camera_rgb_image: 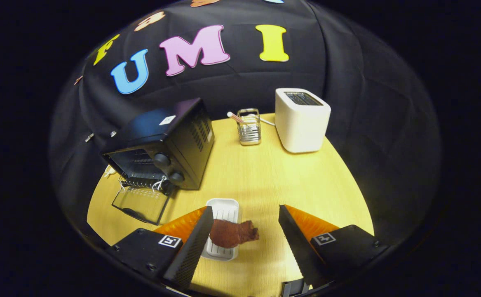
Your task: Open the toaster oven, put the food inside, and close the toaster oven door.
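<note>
Gripper (244, 225): fingers were wide apart, gripping nothing.
Food: reddish-brown meat piece (233, 234) between them, on small white tray (223, 208).
Oven: black toaster oven (162, 146) at ten o'clock, glass door (141, 203) down.
Tip: center on meat, squeeze gently.

The gripper (244, 225) hangs above the table with its two fingers (195, 243) spread wide apart, jaws open and clamping nothing, both tips angled forward and downward and converging slightly toward one another.
</note>
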